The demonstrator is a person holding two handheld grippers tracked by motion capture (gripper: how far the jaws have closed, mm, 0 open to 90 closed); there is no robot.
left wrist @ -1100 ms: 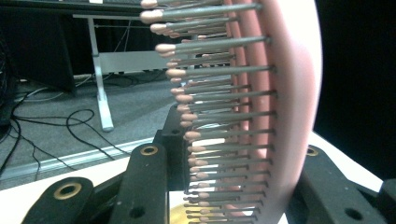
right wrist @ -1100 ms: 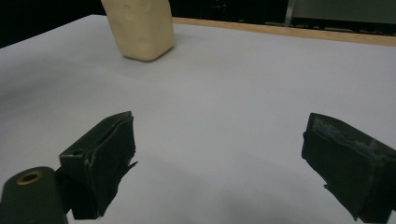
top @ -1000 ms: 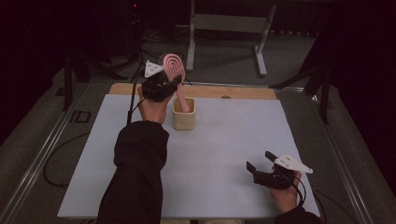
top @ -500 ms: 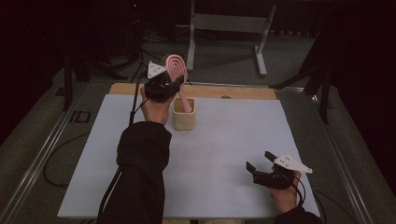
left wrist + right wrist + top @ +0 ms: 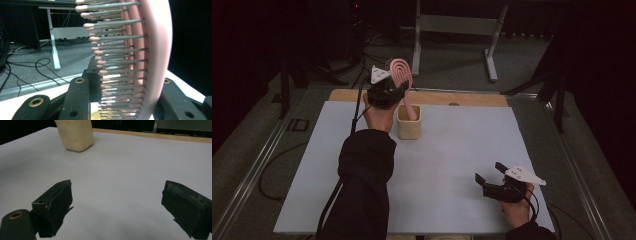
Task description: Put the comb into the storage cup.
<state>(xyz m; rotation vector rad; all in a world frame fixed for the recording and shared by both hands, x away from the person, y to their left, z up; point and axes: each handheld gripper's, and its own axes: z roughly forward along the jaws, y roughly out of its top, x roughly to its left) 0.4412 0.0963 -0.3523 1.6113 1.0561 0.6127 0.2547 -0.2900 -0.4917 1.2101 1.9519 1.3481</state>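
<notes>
A pink hairbrush (image 5: 401,75) stands handle-down in a cream square cup (image 5: 409,128) near the table's far edge. My left gripper (image 5: 393,91) is shut on the brush just below its head, above the cup. In the left gripper view the brush's bristled head (image 5: 140,60) rises between the black jaws, bristles pointing left. Near the table's front right, my right gripper (image 5: 490,172) rests low over the white tabletop, open and holding nothing. In the right gripper view the cup (image 5: 74,133) sits far ahead at upper left, and the gripper (image 5: 117,207) has bare table between its jaws.
A white sheet (image 5: 452,150) covers the table, with a wooden strip (image 5: 472,98) along its far edge. A metal stand (image 5: 452,30) and cables (image 5: 30,67) lie on the grey floor beyond. Metal rails run along both sides of the table.
</notes>
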